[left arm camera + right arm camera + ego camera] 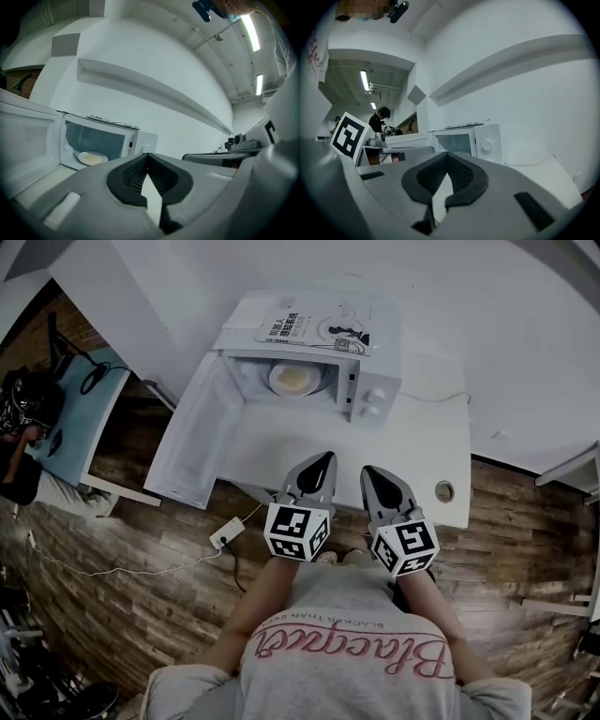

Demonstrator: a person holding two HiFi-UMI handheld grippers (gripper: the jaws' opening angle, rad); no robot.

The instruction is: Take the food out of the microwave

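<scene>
A white microwave [372, 388] stands at the back of a white table [427, 446], its door [192, 442] swung wide open to the left. Inside sits a pale plate of food [294, 379], also seen from the left gripper view as the plate [92, 158] in the lit cavity. My left gripper [322, 463] and right gripper [372, 476] hover side by side over the table's front edge, well short of the microwave. Both point toward it. Each is shut with nothing between the jaws. In the right gripper view the microwave [485, 143] shows from its control side.
A booklet [319, 326] lies on top of the microwave. A round cable hole [444, 490] is in the table at right. A power strip [225, 536] with cords lies on the wood floor. A person [23, 418] sits at a desk at far left.
</scene>
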